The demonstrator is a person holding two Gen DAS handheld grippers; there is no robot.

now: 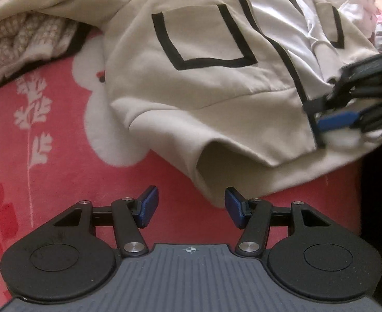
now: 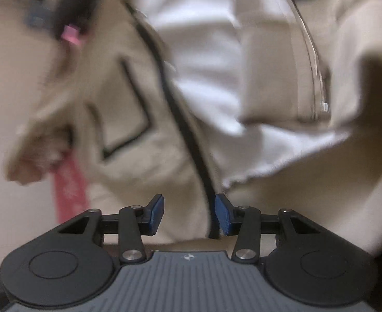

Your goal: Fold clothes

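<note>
A pink blanket with white flower print (image 1: pixel 48 156) covers the surface. On it lies the beige zip-up jacket with black-trimmed pockets (image 1: pixel 204 78), its length running from the hem at the near edge up and away to the far top of the left wrist view, front open onto white lining. The left tool (image 1: pixel 191 208) points steeply down, jaws apart and empty beside the hem corner. The right tool (image 2: pixel 189 214) tilts down at the black zip edge, jaws apart, gripping nothing.
</note>
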